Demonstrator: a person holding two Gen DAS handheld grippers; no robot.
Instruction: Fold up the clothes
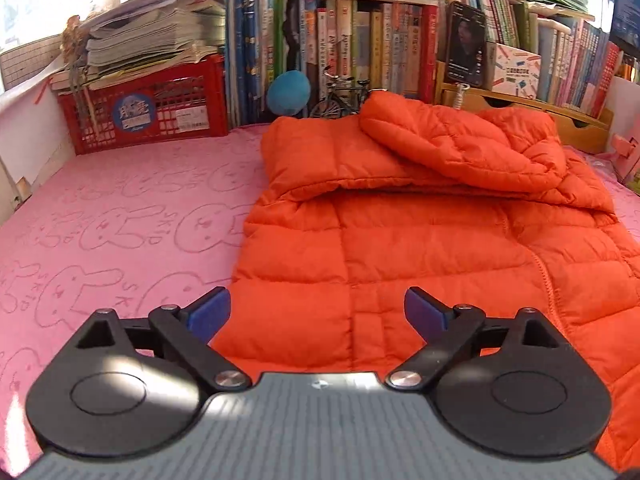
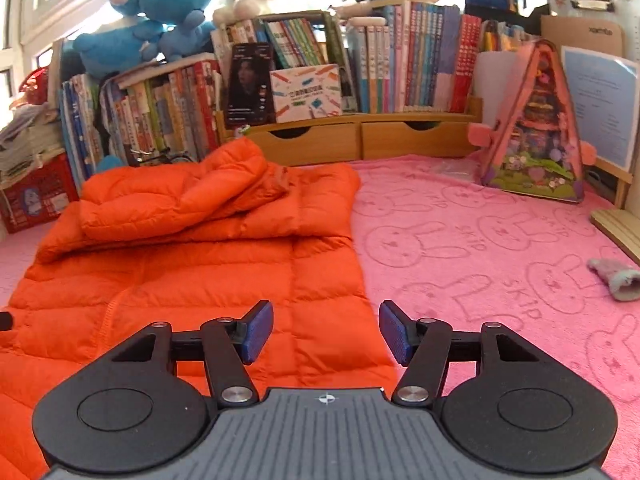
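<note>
Now the orange puffer jacket (image 1: 400, 248) lies flat on the pink blanket (image 1: 120, 220), with its far part folded back over the body in a thick roll. Both the left gripper (image 1: 317, 314) and the right gripper (image 2: 326, 330) hang above its near edge, jaws apart, nothing between their blue pads (image 2: 258, 332)

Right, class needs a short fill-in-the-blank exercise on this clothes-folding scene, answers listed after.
1. The puffer jacket is coloured ____.
2. It lies on a ____ towel printed with rabbits.
3. Left of the jacket stands a red plastic ____ holding stacked papers.
4. The jaws of the left gripper and right gripper stand ____, holding nothing.

Missing words: orange; pink; crate; open
</note>
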